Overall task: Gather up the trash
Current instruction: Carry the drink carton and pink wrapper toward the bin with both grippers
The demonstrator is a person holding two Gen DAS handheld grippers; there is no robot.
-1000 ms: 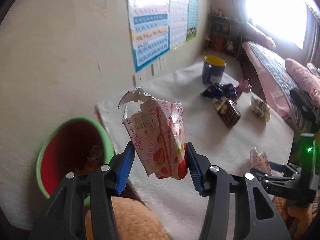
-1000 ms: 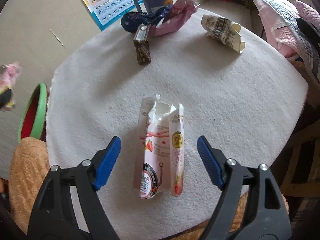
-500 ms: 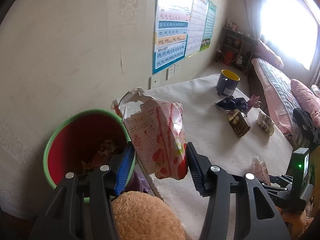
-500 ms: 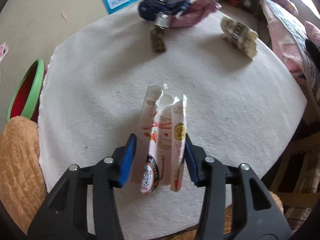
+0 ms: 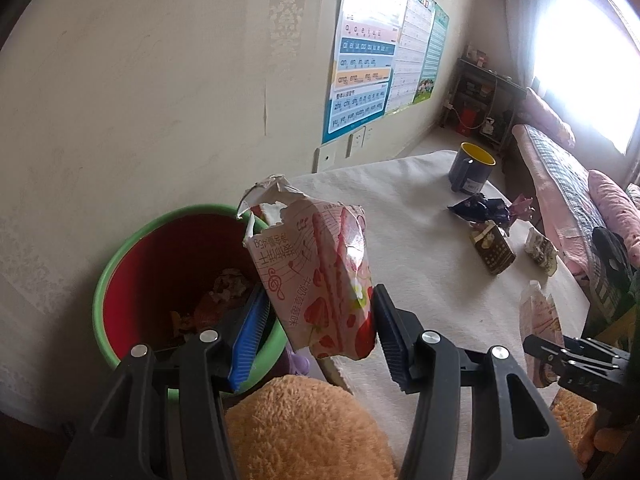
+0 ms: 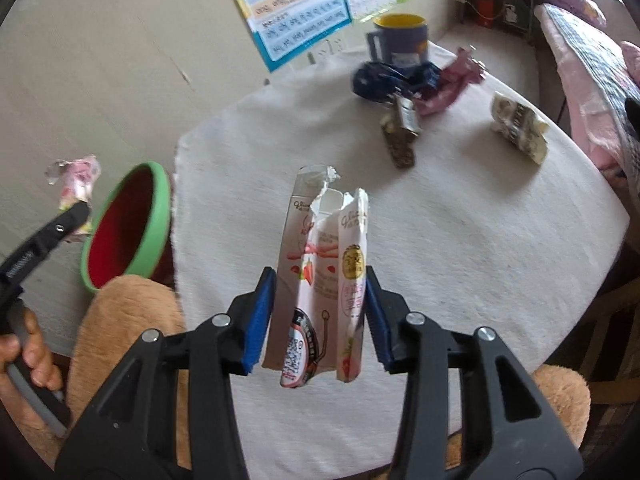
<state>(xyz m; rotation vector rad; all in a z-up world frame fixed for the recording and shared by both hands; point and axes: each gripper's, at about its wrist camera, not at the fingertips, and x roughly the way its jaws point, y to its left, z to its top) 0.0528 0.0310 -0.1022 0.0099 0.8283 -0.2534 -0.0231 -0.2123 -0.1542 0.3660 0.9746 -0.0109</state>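
Observation:
My left gripper is shut on a torn pink strawberry carton and holds it just right of the green-rimmed red bin, which has trash inside. My right gripper is shut on a torn pink-and-white snack box, lifted above the round white table. The bin and the left gripper's carton show at the left of the right wrist view. The right gripper's box also shows in the left wrist view.
On the far table lie a dark blue wrapper, a pink wrapper, a brown packet and a crumpled patterned packet, by a blue mug. An orange plush cushion sits below. A bed is at right.
My left gripper has carried the carton left toward the bin, which now fills more of its view. My right gripper closed on the snack box and lifted it off the table.

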